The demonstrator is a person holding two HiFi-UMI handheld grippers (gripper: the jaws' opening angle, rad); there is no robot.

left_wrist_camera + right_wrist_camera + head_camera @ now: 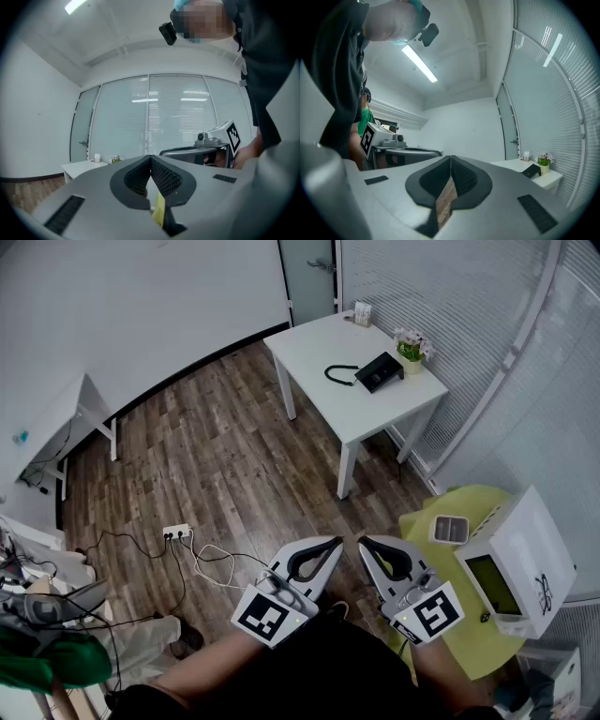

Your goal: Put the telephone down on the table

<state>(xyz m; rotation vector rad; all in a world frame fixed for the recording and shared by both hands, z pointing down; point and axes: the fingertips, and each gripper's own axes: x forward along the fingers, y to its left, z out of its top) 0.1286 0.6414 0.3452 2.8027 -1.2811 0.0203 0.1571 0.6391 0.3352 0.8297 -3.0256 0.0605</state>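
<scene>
The left gripper [330, 547] and the right gripper [367, 549] are held side by side, jaws clenched on nothing, while the telephone [379, 371] is seen resting on the far white table [314, 343].

We hold the left gripper [330, 546] and the right gripper [367, 546] level, side by side, near our body, tips pointing far. Both pairs of jaws are pressed together, with nothing between them.
</scene>
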